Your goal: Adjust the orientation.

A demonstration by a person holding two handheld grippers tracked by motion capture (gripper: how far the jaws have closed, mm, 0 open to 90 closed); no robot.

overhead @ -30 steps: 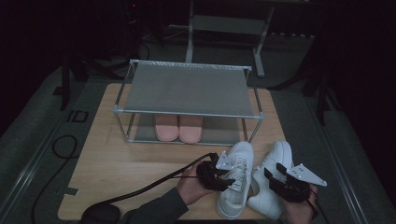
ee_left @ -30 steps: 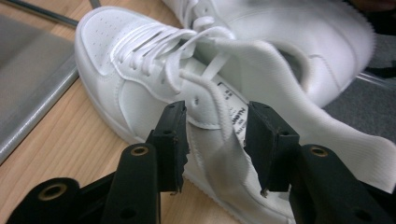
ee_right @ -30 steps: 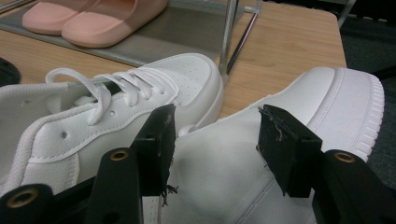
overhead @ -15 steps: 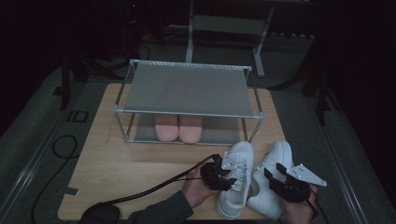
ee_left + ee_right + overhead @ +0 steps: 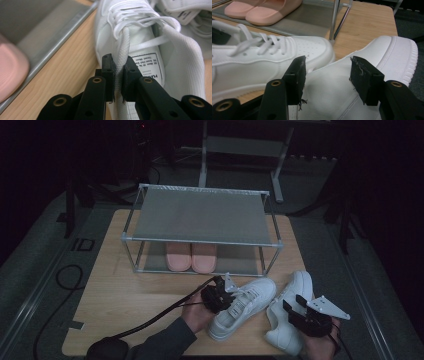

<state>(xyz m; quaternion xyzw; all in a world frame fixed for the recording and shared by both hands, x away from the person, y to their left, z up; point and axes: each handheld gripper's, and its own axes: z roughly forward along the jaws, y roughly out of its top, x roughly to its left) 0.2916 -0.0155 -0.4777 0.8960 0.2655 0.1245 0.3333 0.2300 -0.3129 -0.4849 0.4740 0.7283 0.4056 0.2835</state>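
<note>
The tongue point(image 5: 123, 53) of the left sneaker point(image 5: 242, 307) was pinched between the just-closed jaws of the left gripper point(image 5: 118, 75). The right gripper point(image 5: 327, 75) was held spread wide over the right sneaker point(image 5: 362, 75), nothing clamped.

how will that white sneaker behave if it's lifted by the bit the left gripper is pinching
The left gripper has just closed on the tongue of the left sneaker, a thin fabric flap, so it will probably flex and let the shoe dangle toe-down. The woven surface should resist slipping. The shoe looks light enough.
</note>
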